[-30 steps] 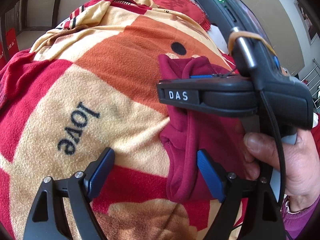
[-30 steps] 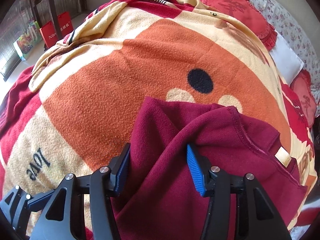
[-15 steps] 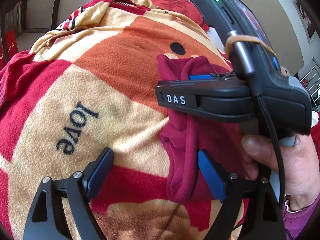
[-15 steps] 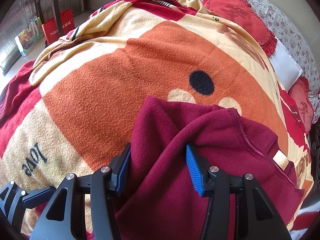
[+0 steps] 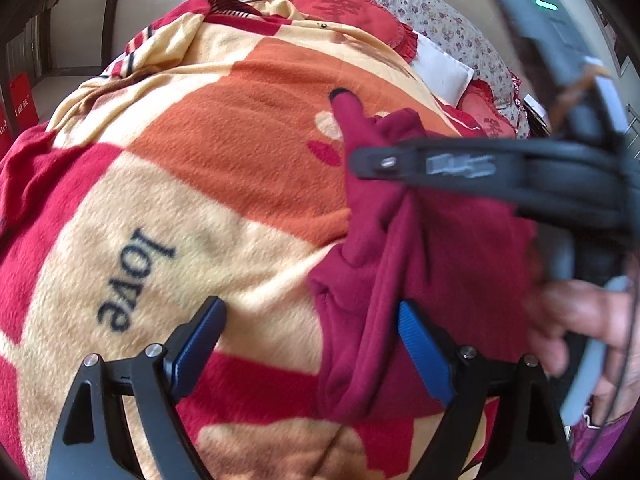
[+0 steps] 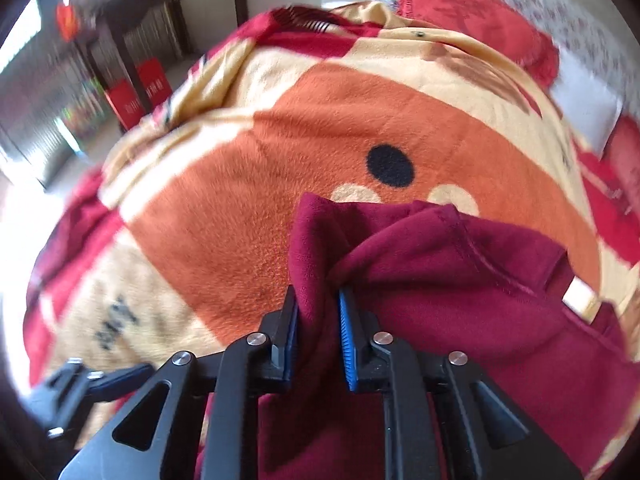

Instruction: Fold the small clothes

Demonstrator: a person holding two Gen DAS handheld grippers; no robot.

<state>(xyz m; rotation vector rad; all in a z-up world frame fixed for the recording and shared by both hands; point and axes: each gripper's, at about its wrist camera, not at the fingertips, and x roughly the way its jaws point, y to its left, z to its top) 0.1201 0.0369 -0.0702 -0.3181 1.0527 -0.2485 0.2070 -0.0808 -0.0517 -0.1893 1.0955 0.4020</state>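
A dark red fleece garment (image 6: 460,280) lies bunched on a patterned blanket (image 6: 280,184). My right gripper (image 6: 318,320) is shut on a raised fold of the garment near its left edge. In the left wrist view the garment (image 5: 400,280) lies at the right, and the right gripper (image 5: 384,162) crosses it from the right with cloth pinched in it. My left gripper (image 5: 308,336) is open, low over the blanket, with its right finger (image 5: 424,356) against the garment's lower left part and its left finger (image 5: 196,344) over bare blanket.
The blanket (image 5: 200,160) is orange, cream and red with the word "love" (image 5: 132,280). Red pillows (image 5: 352,12) and a white pillow (image 5: 440,68) lie at the bed's far end. Dark furniture (image 6: 168,8) and red bags (image 6: 136,92) stand beyond the bed's left side.
My right gripper has closed on the fold of the garment and lifted it a little. The left gripper has stayed open and nearly in place.
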